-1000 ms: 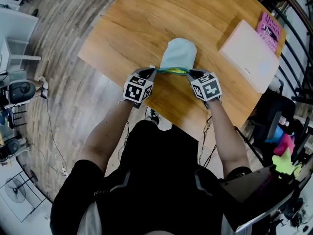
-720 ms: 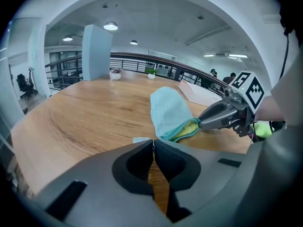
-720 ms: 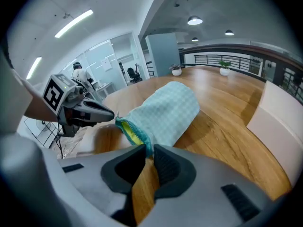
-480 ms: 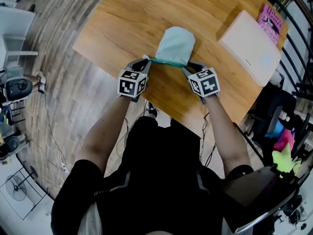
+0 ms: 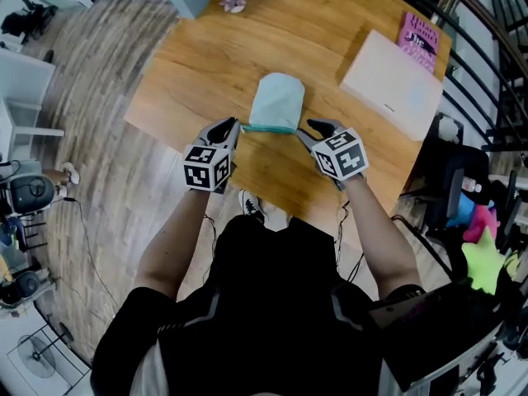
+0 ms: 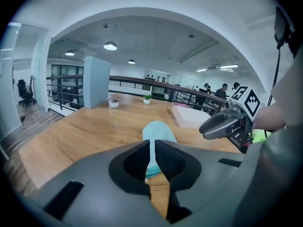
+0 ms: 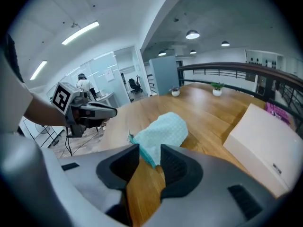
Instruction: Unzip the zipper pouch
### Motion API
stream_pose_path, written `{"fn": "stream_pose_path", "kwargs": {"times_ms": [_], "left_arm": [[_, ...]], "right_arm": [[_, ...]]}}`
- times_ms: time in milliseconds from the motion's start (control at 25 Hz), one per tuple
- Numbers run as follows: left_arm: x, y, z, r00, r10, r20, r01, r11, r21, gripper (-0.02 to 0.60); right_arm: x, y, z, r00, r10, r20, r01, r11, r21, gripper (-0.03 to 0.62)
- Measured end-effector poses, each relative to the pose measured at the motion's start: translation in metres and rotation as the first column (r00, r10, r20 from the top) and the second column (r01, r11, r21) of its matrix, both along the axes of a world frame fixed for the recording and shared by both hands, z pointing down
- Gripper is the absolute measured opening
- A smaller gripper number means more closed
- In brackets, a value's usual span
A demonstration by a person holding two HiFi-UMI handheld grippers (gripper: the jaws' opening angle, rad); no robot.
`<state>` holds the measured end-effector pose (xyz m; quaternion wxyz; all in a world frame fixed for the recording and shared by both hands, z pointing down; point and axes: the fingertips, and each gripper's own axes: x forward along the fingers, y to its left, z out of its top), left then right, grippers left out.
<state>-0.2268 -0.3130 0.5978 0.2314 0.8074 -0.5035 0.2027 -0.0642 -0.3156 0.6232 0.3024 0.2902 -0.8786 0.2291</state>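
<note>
Zipper pouch [image 5: 275, 101] flat on table [image 5: 198, 56], left gripper [image 5: 230, 127] closed (empty), right gripper [image 5: 316, 129] just opening, pouch edge loose between jaws.

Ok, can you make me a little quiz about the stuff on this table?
1. True or false: the pouch lies flat on the wooden table.
2. The jaws of the left hand-held gripper are: A) shut B) wide open C) clamped on a flower pot.
3. What colour is the book next to the white box?

Key: 1 true; 2 A; 3 pink.
</note>
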Motion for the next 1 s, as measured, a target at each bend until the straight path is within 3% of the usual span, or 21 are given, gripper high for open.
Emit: {"fn": "stream_pose_path", "kwargs": {"times_ms": [200, 360, 560, 760, 880, 1000], "left_arm": [[0.006, -0.008, -0.057, 0.998, 0.032, -0.046, -0.027, 0.994, 0.107, 0.035], [0.006, -0.017, -0.113, 0.996, 0.046, -0.081, -0.029, 0.98, 0.199, 0.035], [0.014, -0.017, -0.187, 0.99, 0.11, -0.084, -0.076, 0.94, 0.333, 0.035], [0.018, -0.011, -0.261, 0.978, 0.151, -0.144, -0.065, 0.877, 0.477, 0.034], [0.022, -0.004, -0.284, 0.98, 0.165, -0.113, -0.087, 0.862, 0.5, 0.034], [0.027, -0.003, -0.297, 0.98, 0.17, -0.101, -0.097, 0.856, 0.507, 0.032]], "right_arm": [[0.015, -0.009, -0.072, 0.996, 0.056, 0.066, -0.063, 0.992, 0.112, 0.147], [0.028, -0.019, -0.139, 0.985, 0.115, 0.129, -0.142, 0.962, 0.232, 0.144], [0.039, -0.015, -0.21, 0.976, 0.141, 0.168, -0.193, 0.916, 0.351, 0.141], [0.051, -0.002, -0.267, 0.967, 0.15, 0.207, -0.229, 0.869, 0.438, 0.104], [0.059, 0.007, -0.295, 0.955, 0.163, 0.247, -0.266, 0.841, 0.472, 0.055], [0.064, 0.012, -0.317, 0.947, 0.163, 0.277, -0.287, 0.816, 0.501, 0.052]]}}
